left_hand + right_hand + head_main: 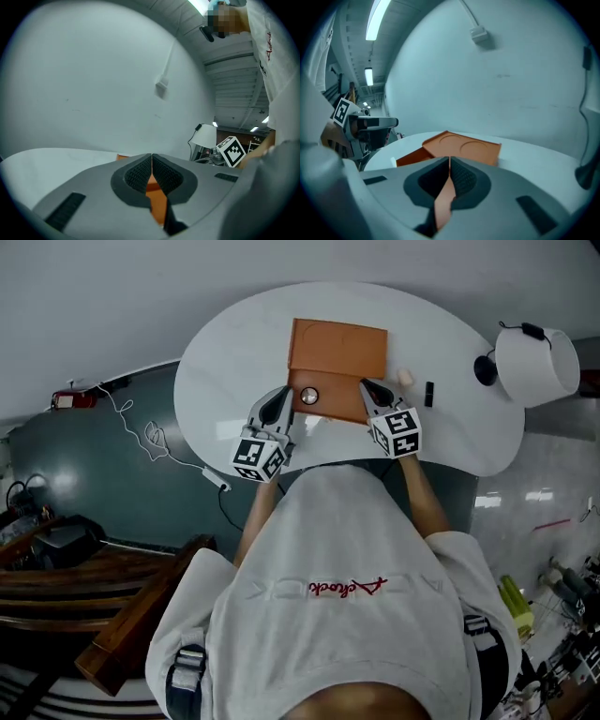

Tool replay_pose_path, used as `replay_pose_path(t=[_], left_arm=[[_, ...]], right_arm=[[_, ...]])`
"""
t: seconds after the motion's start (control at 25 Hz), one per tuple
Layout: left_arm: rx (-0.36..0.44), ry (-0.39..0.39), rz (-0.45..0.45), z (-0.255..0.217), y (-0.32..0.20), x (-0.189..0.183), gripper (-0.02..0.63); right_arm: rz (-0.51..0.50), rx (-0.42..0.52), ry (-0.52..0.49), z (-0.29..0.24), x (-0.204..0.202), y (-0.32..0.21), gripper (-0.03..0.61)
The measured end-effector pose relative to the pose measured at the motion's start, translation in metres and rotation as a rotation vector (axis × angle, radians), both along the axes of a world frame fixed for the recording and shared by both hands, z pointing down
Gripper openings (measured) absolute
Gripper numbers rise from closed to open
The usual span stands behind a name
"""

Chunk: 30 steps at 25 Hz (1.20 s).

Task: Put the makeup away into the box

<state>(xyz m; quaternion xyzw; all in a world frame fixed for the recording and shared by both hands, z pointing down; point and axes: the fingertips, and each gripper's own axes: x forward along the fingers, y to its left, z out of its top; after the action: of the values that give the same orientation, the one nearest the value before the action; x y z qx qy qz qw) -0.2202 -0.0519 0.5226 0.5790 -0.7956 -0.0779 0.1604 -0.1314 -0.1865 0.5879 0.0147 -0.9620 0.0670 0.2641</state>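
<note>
**Partly packed: one piece in, two still out**

So far a round silvery compact lies inside the open orange rectangular box on the round white table. A small beige item and a slim black stick sit on the table right of the box, apparently left to stow. The left gripper and right gripper hover at the box's near edge, their fingers together on nothing. The grippers hide part of the box's inside, and the two loose items are too small to identify.
</note>
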Motion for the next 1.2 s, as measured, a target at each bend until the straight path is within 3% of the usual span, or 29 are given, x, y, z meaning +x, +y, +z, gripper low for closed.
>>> replay_pose_path(t=[0.32, 0.6, 0.84, 1.2], left_arm=[[0.013, 0.018, 0.331, 0.002, -0.099, 0.067, 0.012], [0.010, 0.031, 0.516, 0.006, -0.157, 0.132, 0.012], [-0.014, 0.048, 0.565, 0.014, -0.173, 0.159, 0.012], [-0.061, 0.078, 0.534, 0.037, -0.170, 0.151, 0.012]], right_arm=[[0.359, 0.007, 0.029, 0.004, 0.115, -0.066, 0.026], [0.549, -0.024, 0.067, 0.018, 0.203, -0.084, 0.026], [0.607, -0.059, 0.095, 0.027, 0.236, -0.087, 0.026], [0.572, -0.112, 0.146, 0.057, 0.231, -0.080, 0.026]])
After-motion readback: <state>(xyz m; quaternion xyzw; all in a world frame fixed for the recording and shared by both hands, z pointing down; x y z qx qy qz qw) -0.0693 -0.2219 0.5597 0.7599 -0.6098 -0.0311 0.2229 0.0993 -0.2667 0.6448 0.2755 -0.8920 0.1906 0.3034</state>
